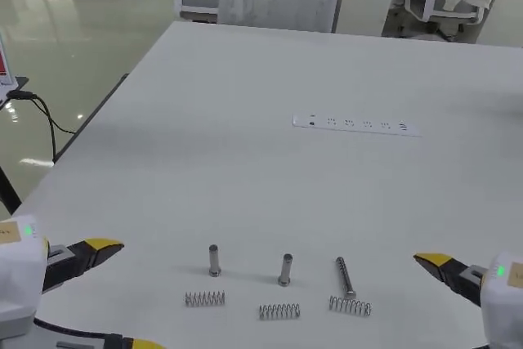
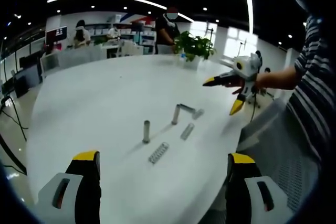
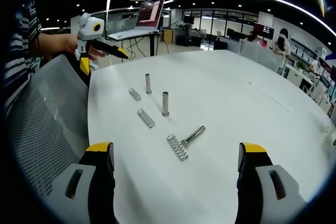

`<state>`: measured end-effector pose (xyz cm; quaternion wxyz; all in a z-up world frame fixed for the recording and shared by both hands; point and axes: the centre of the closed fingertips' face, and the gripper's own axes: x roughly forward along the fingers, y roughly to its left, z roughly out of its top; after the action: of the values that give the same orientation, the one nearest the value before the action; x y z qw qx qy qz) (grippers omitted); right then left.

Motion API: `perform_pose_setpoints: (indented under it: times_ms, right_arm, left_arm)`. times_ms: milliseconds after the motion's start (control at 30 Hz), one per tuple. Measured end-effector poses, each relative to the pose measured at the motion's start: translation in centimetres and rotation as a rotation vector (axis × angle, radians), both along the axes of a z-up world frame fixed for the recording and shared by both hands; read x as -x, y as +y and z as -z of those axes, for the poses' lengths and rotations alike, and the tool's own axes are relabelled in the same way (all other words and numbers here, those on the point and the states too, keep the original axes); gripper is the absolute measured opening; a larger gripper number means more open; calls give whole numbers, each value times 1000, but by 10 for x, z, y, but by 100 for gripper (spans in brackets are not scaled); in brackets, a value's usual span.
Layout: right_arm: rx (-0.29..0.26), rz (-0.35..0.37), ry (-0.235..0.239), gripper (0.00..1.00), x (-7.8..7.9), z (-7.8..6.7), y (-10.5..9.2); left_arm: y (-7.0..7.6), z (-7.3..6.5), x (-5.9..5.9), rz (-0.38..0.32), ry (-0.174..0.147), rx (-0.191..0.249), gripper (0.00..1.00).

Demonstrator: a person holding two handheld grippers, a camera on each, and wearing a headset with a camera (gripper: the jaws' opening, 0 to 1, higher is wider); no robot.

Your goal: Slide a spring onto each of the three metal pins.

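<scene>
Left gripper [image 2: 164,158]: fingers spread wide, nothing between them, at the near left edge of the worktop [image 1: 245,161].
Right gripper [image 2: 221,97]: fingers spread, nothing held, at the near right edge.
Springs: 3 lying flat in a row, left spring [image 1: 204,298], middle spring [image 1: 279,310], right spring [image 1: 350,306]; none on a pin.
Pins: left pin [image 1: 214,259] and middle pin [image 1: 285,269] upright just behind their springs; right pin [image 1: 344,276] on its side, head end just beside the right spring.
Power strip [image 1: 356,125]: farther back, well apart.
</scene>
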<state>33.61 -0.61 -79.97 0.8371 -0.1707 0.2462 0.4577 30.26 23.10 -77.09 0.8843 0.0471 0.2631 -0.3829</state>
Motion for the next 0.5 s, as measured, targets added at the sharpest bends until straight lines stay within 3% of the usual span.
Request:
perform_pose_setpoints:
  times_ms: [500]
  right_arm:
    - [8,-33,5,94,-9,-5,13]
  left_arm:
    - [1,2,-3,6,6,-4,98]
